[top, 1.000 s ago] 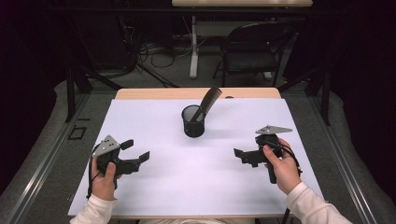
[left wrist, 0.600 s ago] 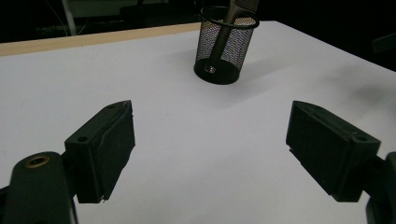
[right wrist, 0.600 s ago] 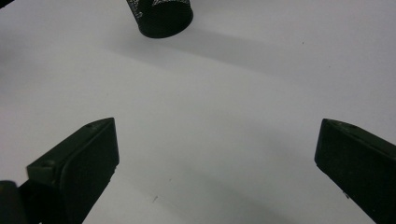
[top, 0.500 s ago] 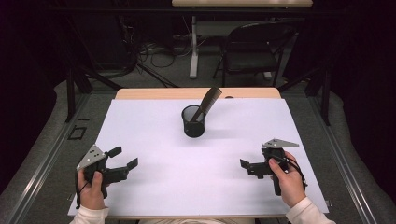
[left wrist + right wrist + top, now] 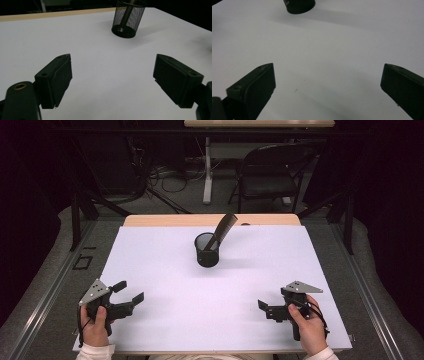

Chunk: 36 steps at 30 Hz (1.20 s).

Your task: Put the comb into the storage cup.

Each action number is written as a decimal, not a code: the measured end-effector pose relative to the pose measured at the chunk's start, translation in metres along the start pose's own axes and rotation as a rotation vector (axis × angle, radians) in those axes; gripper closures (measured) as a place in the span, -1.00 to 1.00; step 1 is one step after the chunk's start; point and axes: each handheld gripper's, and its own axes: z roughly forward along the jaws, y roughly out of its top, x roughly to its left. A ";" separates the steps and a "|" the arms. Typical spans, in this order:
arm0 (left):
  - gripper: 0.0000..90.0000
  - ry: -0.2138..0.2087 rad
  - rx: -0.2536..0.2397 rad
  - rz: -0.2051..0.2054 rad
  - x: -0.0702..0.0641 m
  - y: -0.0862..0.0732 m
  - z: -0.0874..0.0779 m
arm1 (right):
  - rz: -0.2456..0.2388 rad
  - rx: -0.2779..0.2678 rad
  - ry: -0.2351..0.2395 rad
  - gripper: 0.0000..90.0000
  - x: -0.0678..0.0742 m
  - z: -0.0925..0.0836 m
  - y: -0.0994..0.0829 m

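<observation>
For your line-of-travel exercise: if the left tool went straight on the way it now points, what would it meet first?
Probably the black mesh cup, up and slightly right of the open left tool. Bare white tabletop lies between; depth is uncertain.

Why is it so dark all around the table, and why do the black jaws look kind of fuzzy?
In the high view, light falls on the white table, while the room behind stays dim. In the left gripper view, the mesh cup looks fairly sharp and throws a soft shadow, but the near jaws are slightly soft. In the right gripper view, the jaws blur at their edges, with faint grey shadows on the table.
</observation>
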 end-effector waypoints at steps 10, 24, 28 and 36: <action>-0.65 -0.023 0.026 0.039 -0.004 -0.007 0.010 | 0.026 -0.028 0.005 -1.00 -0.005 0.002 -0.012; -0.65 -0.020 0.026 0.062 -0.005 -0.009 0.011 | 0.011 -0.040 -0.025 -1.00 -0.018 0.000 -0.021; -0.65 -0.016 0.029 0.058 -0.003 -0.010 0.011 | 0.015 -0.045 -0.033 -1.00 -0.022 -0.001 -0.022; -0.65 -0.020 0.029 0.056 -0.003 -0.010 0.012 | 0.034 -0.050 -0.052 -1.00 -0.030 -0.004 -0.024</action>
